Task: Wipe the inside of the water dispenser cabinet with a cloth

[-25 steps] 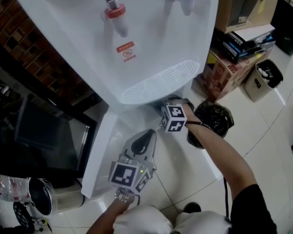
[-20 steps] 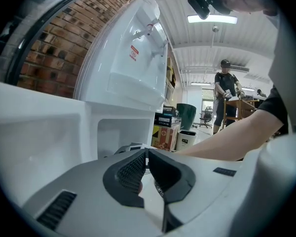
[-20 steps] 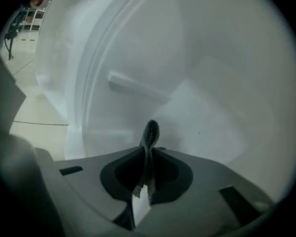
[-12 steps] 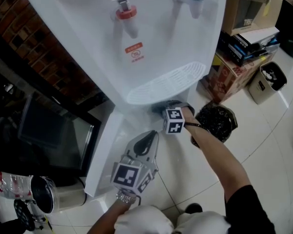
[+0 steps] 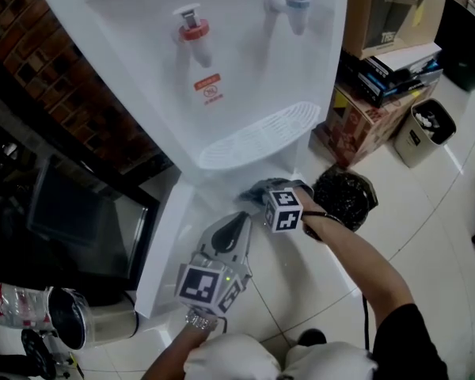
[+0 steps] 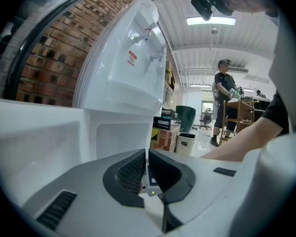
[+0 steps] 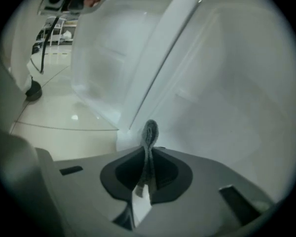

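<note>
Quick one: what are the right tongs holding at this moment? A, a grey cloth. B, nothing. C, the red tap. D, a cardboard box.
A: in the right gripper view the right tongs are shut on a thin fold of grey cloth, which sticks out past their tips.
</note>
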{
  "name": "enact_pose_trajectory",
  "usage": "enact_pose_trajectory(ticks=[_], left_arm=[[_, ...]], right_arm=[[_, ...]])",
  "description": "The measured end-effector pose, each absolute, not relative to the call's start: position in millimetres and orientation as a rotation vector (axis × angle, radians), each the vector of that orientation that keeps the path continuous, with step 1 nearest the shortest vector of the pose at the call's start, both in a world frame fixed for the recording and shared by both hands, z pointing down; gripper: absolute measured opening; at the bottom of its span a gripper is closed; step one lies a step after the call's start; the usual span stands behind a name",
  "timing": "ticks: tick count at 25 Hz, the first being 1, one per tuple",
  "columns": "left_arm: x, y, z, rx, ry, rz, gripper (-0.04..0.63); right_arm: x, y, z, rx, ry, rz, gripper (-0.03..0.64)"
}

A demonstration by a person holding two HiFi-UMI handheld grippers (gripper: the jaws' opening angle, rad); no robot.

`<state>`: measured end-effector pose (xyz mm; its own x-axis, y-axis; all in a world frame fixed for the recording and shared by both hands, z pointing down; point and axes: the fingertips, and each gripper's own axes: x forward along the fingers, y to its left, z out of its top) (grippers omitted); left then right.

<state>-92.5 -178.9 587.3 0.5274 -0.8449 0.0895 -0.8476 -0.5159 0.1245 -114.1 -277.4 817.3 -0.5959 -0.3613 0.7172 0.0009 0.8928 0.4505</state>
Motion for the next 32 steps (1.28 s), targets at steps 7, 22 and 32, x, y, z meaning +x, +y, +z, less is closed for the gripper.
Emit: enact_pose_trajectory(ticks=[7, 22, 32], left_arm=[[-87.9, -185.2, 585.3, 2.598, -1.476, 0.026, 0.023], [-38.4, -114.9, 333.3, 2.581, -1.437, 0.094, 0.023], [-59.8, -71.9, -18.4, 2.573, -1.545, 0.043, 0.023]], right_arm=[[-65.5, -292.3, 738.2, 0.874, -2.566, 0.010, 0.020], [44.5, -164.2, 411.5, 1.533, -2.570, 0.344, 0.020], [50.4, -92.7, 45.1, 1.635, -2.536, 0.245, 0.020]])
